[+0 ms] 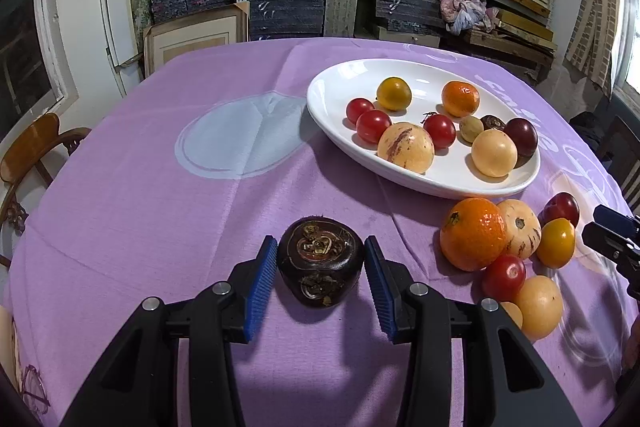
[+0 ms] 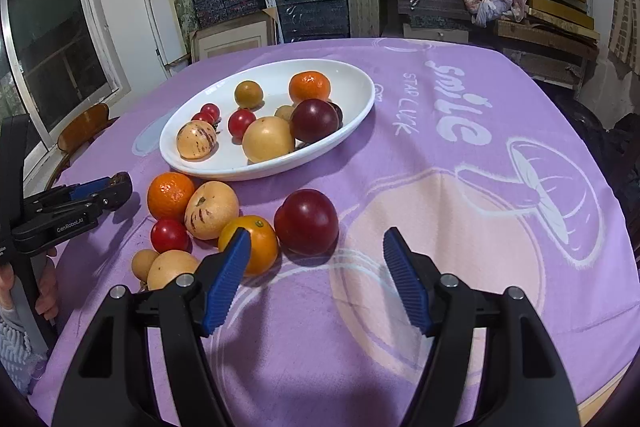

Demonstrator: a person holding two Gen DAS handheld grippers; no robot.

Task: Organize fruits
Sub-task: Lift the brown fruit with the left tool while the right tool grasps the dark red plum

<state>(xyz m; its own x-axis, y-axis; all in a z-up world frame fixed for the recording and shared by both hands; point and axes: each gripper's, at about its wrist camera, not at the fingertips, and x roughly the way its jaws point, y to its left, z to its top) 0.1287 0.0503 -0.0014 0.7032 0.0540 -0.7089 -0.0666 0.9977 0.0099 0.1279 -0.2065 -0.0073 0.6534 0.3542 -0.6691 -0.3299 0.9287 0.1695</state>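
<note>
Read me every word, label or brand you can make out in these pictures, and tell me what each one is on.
"smile": large white letters on the purple tablecloth.
"STAP LUCK": thinner white letters beside it on the tablecloth, as best it reads; the letters are stylised and slanted.
"GenRobot.AI": white print on the side of the left gripper, seen from the right wrist camera.
The boxes on the shelves show patterns only, with no readable text.
</note>
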